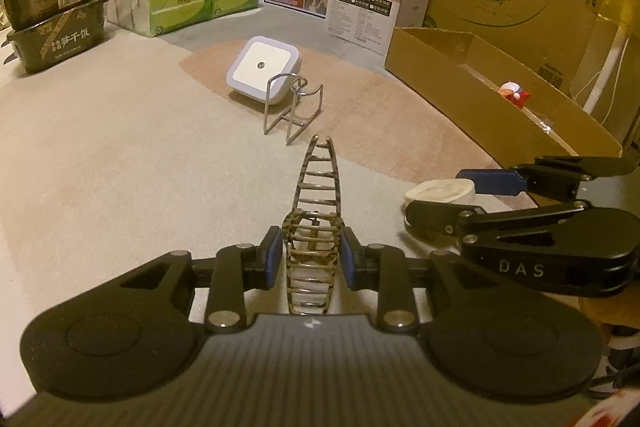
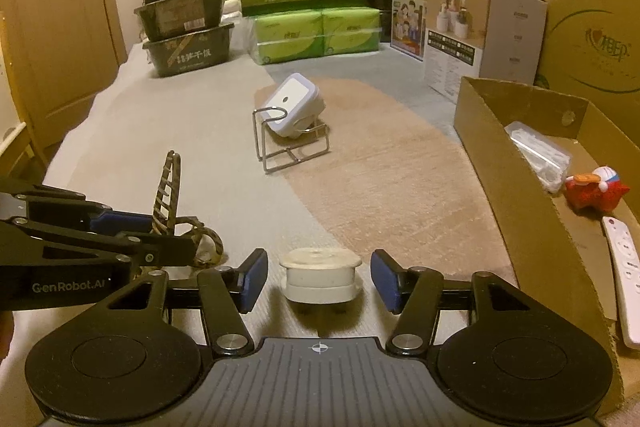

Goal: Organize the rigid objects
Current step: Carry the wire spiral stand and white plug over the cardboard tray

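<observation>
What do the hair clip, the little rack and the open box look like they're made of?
Hair clip: probably plastic, glossy with a leopard-like mottled pattern. Rack: bent metal wire, shiny silver. Open box: brown corrugated cardboard, matte, with raw edges.

The leopard-print hair claw clip [image 1: 314, 227] stood propped on the carpet, its toothed end pointing toward the cardboard box [image 1: 480, 87], well apart from it. Nearer the box rested the white round container [image 2: 320, 277], upright with its lid on. The white square night light [image 1: 262, 69] leaned tilted against the wire rack [image 1: 292, 111], farther off, level with the box's far end.
</observation>
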Demonstrator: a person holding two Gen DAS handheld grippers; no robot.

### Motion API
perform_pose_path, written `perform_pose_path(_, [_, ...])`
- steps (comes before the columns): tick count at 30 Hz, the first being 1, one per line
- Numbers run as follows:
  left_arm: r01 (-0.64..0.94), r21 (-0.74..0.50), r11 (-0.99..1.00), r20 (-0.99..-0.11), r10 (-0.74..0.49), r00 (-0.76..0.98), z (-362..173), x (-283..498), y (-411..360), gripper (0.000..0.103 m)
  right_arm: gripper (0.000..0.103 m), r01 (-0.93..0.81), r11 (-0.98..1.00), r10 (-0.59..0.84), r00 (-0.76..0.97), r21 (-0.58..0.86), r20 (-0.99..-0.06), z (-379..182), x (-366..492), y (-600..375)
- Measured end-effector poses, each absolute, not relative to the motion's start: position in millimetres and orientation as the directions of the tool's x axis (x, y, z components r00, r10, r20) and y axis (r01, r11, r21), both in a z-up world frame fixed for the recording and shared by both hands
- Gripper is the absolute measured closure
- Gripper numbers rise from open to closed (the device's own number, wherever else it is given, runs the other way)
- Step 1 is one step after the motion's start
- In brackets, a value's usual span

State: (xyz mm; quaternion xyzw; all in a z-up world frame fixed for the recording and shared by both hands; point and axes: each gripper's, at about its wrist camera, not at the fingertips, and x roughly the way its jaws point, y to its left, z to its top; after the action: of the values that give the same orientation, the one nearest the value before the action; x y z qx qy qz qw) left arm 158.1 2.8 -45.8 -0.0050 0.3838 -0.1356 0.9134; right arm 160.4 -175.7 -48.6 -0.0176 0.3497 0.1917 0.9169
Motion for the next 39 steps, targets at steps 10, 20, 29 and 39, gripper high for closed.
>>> perform_pose_path(10, [0.241,-0.106,0.965,-0.687,-0.246,0.684,-43.2,162.9,1.6,0.075,0.059,-0.364,0.927,0.331,0.678,0.091,-0.656,-50.8,164.5,-172.2])
perform_pose_path(20, [0.225,-0.103,0.969,-0.699,-0.232,0.677,-38.0,157.9,0.2,0.079,0.059,-0.354,0.930,0.329,0.680,0.099,-0.656,-47.3,160.5,-174.4])
perform_pose_path(29, [0.198,-0.106,0.974,-0.704,-0.214,0.677,-28.2,137.4,-2.7,0.079,0.060,-0.342,0.933,0.329,0.695,0.109,-0.640,-31.3,145.3,-182.8])
perform_pose_path(39, [0.207,-0.120,0.971,-0.691,-0.231,0.685,-8.1,111.5,-24.2,0.080,0.060,-0.324,0.941,0.316,0.727,0.101,-0.610,-5.0,114.2,-199.7])
